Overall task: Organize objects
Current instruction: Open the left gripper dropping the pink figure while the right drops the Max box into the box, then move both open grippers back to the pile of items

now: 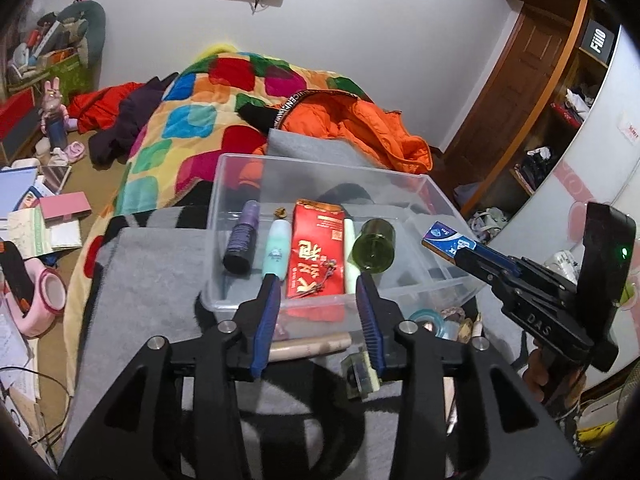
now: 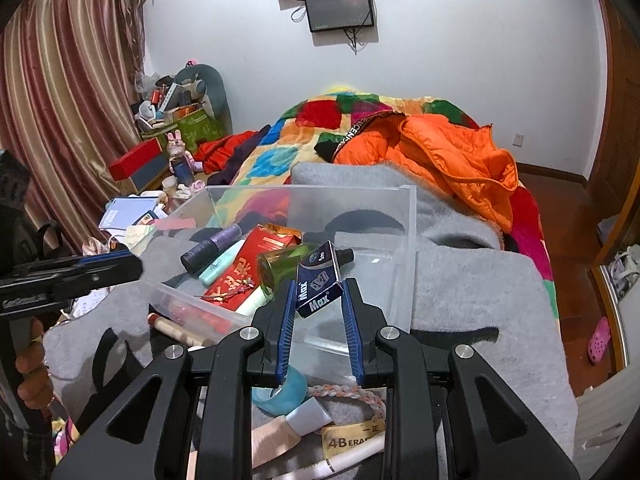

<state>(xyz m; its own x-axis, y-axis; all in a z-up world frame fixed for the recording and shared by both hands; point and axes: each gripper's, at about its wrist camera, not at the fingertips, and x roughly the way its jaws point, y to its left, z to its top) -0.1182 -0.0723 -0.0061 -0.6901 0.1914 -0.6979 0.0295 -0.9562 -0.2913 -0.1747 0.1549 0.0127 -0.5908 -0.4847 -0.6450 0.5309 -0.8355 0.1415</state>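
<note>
A clear plastic box point(image 1: 320, 164) point(image 2: 312, 192) stands on a grey blanket. Inside lie a purple bottle point(image 1: 240, 244), a mint tube point(image 1: 276, 252), a red packet point(image 1: 316, 248) with a small hairpin point(image 1: 320, 280) on it, and a green bottle point(image 1: 374, 246). My left gripper point(image 1: 317, 282) hovers at the box's near wall, open, with nothing between its fingers. My right gripper point(image 2: 320, 286) is shut on a small blue "Max" carton point(image 2: 318, 280) point(image 1: 448, 242), held over the box's right side. The left wrist view shows the right gripper point(image 1: 466, 256) coming in from the right.
Loose items lie on the blanket in front of the box: a beige tube point(image 1: 312, 346), a blue tape roll point(image 2: 286, 394), a braided band point(image 2: 348, 394) and a 4B eraser point(image 2: 352, 440). An orange jacket point(image 2: 440, 160) and a patchwork quilt point(image 1: 192, 120) lie behind. Clutter fills the left.
</note>
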